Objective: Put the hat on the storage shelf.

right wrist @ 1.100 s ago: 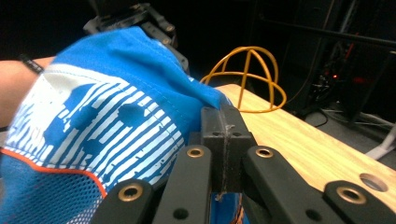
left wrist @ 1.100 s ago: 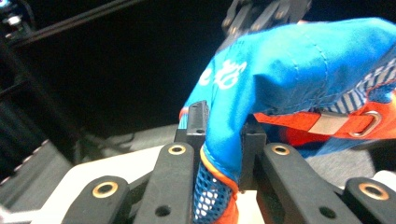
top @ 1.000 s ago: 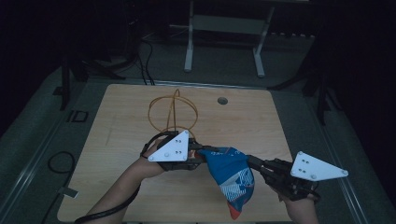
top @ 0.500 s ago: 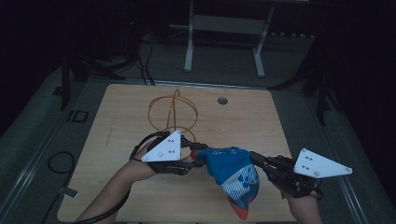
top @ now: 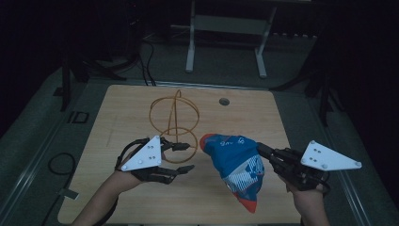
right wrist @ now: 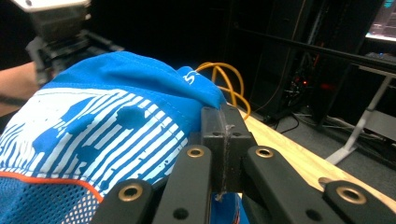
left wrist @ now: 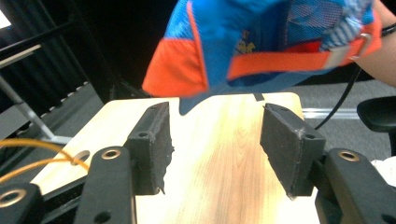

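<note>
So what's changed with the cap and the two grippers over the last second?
The left gripper has let go of the blue cap and drawn back to the left; its jaws now stand open with bare table between them. The cap hangs from the right gripper alone, which stays shut on its edge. The orange wire stand has not moved.

Each hand carries a black two-jaw gripper built of jointed linkage bars. The left gripper (top: 181,157) and the right gripper (top: 263,151) both wear a pale grey three-cornered plate on top, dotted with small dark screw holes. Up close, the linkage arms show brass-coloured rivets at their pivots — ringed and round. The left gripper's pads (left wrist: 289,147) are dark, matt blocks with rough, chipped edges. A black cable (top: 123,151) loops from the left gripper's rear. The forearms are bare — no sleeves.
</note>
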A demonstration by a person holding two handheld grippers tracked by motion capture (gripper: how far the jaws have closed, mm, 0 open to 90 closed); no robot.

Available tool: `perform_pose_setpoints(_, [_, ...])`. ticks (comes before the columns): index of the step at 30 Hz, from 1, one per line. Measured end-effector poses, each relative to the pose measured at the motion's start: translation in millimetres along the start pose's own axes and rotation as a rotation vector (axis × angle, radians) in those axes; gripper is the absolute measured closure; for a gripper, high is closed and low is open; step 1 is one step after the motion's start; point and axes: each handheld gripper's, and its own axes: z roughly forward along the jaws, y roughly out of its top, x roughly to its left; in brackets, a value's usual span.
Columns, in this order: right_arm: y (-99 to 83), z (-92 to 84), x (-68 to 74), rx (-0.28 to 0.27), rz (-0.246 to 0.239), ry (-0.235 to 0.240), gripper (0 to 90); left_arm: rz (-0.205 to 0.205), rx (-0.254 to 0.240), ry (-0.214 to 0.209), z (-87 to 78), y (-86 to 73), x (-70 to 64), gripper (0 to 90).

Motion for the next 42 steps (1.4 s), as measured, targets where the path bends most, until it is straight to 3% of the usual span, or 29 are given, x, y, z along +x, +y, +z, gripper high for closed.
perform_pose_setpoints(1, [1.3, 1.1, -1.7, -0.002, 0.003, -0.002, 90.0, -0.011, -0.004, 0.004, -2.9, -2.8, 0.2, 41.2])
perform_pose_setpoints(5, [8.1, 8.7, -7.9, -0.004, -0.001, -0.016, 90.0, -0.038, 0.0, 0.103, -12.3, -17.7, -1.1, 33.2])
perform_pose_setpoints(8, [12.6, 13.8, -11.6, -0.009, -0.002, -0.02, 90.0, -0.085, 0.005, 0.121, -19.3, -30.1, -0.8, 33.0])
perform_pose_setpoints(15, [28.4, 28.4, -19.4, -0.024, -0.002, -0.02, 90.0, -0.142, 0.024, 0.187, -31.6, -57.6, -5.3, 33.1])
perform_pose_setpoints(24, [50.8, 54.0, -26.2, -0.021, -0.018, -0.031, 90.0, -0.189, 0.049, 0.286, -40.9, -88.6, -11.6, 33.0])
perform_pose_setpoints(29, [62.9, 66.7, -30.4, -0.022, -0.026, -0.032, 90.0, -0.209, 0.055, 0.314, -43.7, -102.1, -14.2, 33.0])
perform_pose_setpoints(35, [83.8, 96.4, -39.1, -0.008, -0.024, -0.031, 90.0, -0.274, 0.06, 0.366, -52.5, -131.4, -21.2, 30.8])
perform_pose_setpoints(37, [88.9, 106.0, -39.5, -0.001, -0.032, -0.035, 90.0, -0.274, 0.087, 0.389, -53.5, -139.3, -23.9, 30.7])
perform_pose_setpoints(42, [99.9, 128.6, -40.1, -0.003, -0.021, -0.03, 90.0, -0.308, 0.093, 0.42, -55.5, -155.7, -30.7, 28.7])
